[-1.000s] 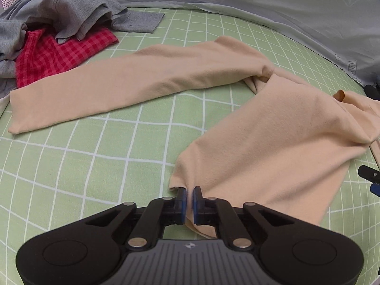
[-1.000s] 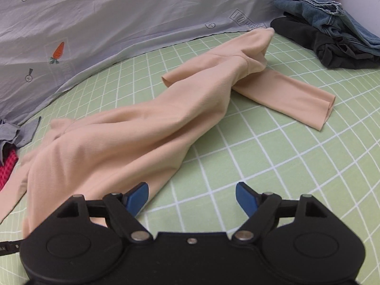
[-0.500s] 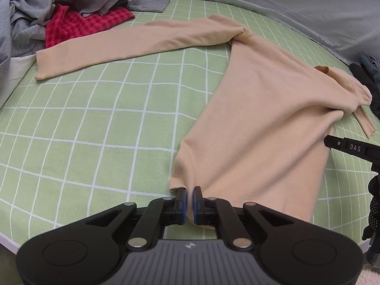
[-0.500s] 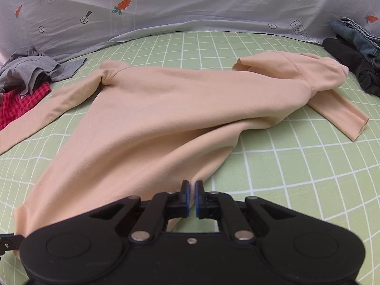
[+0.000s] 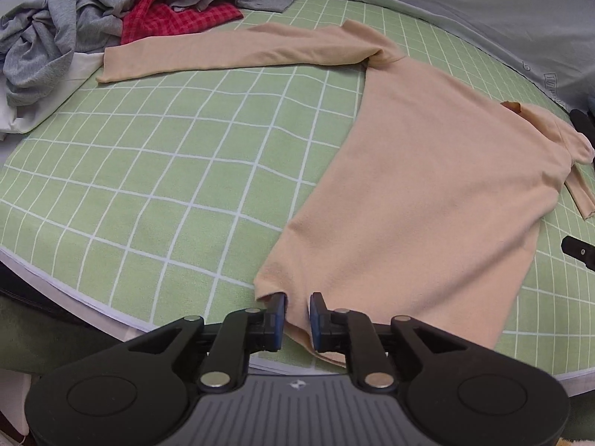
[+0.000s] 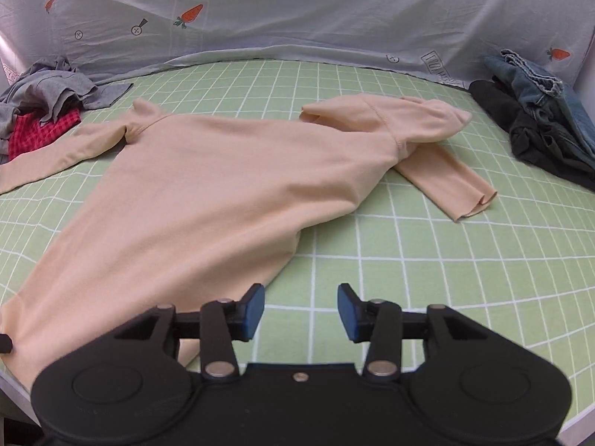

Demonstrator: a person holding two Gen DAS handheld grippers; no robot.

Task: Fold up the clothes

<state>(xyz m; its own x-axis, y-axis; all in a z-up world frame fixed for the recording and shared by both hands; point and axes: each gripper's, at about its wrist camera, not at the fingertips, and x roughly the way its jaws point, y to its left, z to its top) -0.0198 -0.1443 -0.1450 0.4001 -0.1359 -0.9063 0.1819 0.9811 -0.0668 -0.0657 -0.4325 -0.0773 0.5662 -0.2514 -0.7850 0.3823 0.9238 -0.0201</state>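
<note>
Now | both grippers opening vs 0.5s ago | beige top (image 5: 427,186) released flat

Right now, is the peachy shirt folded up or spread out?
Mostly spread out: the peach shirt lies flat, one sleeve stretched sideways, the other shoulder bunched over.

Both views bright, evenly lit; soft diffuse light from above, no glare or hot spots. Shadows faint: thin dark edge under peach long-sleeved shirt (image 6: 208,193) hem and under folded sleeve. Strong fisheye distortion: white grid lines of green checked sheet (image 5: 178,171) bow outward, black vignette fills corners. Centre sharp; slight softness and smear toward rims. Grey carrot-print backdrop (image 6: 297,11) evenly lit, slightly hazy.
</note>
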